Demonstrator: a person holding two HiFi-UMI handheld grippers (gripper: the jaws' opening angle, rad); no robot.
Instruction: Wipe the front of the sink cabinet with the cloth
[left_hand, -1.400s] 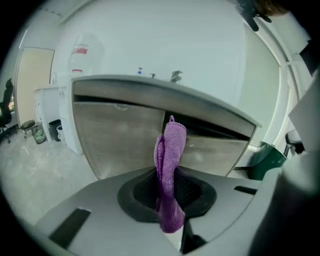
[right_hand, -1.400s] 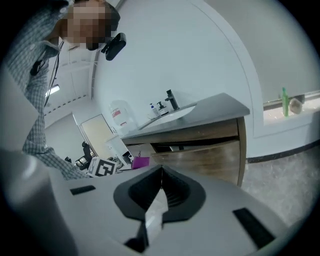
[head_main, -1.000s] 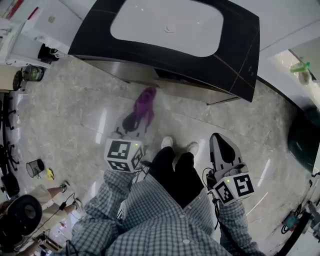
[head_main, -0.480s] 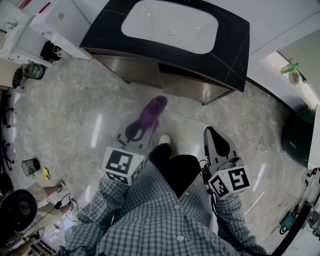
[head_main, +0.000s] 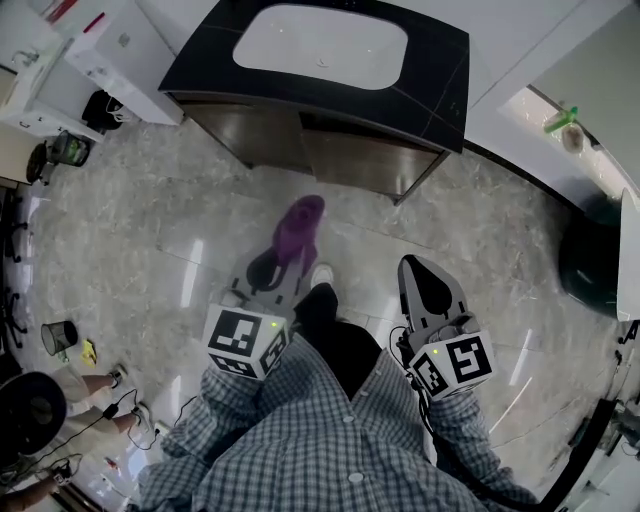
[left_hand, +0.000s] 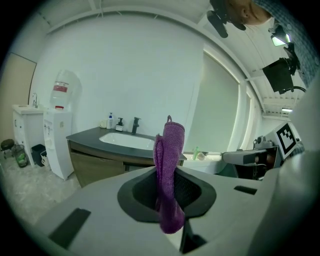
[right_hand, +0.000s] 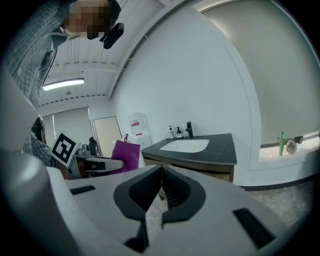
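A purple cloth (head_main: 297, 229) (left_hand: 168, 172) (right_hand: 124, 156) sticks up from my left gripper (head_main: 272, 268) (left_hand: 169, 187), whose jaws are shut on it. The sink cabinet (head_main: 345, 155) (left_hand: 95, 162) (right_hand: 200, 167) has brown wooden fronts under a black top with a white basin (head_main: 320, 45). It stands ahead of me, well beyond both grippers. My right gripper (head_main: 424, 283) (right_hand: 161, 192) is held at my right side, jaws shut with nothing between them.
A white water dispenser (head_main: 118, 62) (left_hand: 59, 131) stands left of the cabinet. Soap bottles (left_hand: 114, 122) and a black tap (left_hand: 135, 124) sit on the counter. A dark bin (head_main: 592, 265) is at the right. The person's shoes (head_main: 320, 275) are on the marble floor.
The person has stepped back from the cabinet, so it sits farther up the head view and more of its front shows. The left gripper still holds the cloth.
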